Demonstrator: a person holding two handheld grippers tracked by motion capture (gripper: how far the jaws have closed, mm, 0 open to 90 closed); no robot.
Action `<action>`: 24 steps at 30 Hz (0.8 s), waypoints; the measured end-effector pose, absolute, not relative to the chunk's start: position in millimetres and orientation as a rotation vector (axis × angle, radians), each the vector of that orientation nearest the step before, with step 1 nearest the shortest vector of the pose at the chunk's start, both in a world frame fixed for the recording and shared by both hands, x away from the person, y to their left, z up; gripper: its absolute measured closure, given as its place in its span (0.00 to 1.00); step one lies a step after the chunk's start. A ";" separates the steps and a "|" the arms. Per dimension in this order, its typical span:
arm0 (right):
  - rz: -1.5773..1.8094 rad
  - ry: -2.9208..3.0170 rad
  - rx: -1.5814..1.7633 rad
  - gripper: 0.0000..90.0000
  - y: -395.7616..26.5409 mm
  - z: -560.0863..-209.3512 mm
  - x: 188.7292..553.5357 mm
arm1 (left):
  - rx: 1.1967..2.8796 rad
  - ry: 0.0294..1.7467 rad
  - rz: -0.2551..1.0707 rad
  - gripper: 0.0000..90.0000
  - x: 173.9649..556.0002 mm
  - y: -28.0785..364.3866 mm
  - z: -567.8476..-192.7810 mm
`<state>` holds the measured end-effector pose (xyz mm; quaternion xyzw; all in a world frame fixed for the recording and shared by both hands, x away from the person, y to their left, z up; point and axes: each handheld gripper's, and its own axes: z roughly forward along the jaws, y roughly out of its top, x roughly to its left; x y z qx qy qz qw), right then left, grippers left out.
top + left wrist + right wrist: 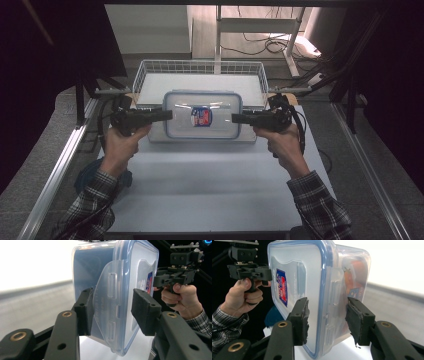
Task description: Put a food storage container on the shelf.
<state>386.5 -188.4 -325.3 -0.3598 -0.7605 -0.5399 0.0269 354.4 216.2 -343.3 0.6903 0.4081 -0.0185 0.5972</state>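
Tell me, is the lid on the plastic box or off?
On. The blue-rimmed lid covers the box, its side flap folded down.

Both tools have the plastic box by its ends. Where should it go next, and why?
Probably forward, toward the wire basket just behind. The left tool and right tool each clamp one end of the lidded box, holding it level above the table, so keep both hands moving together.
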 end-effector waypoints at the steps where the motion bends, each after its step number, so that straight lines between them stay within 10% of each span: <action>1: -1.681 -2.346 -1.107 0.60 -186.6 -317.1 393.0 | 1.596 0.943 -0.032 0.59 360.3 218.0 -334.0; 24: -1.692 -2.339 -1.185 0.58 -172.2 -287.2 457.3 | 1.559 0.975 -0.035 0.58 425.8 225.4 -315.9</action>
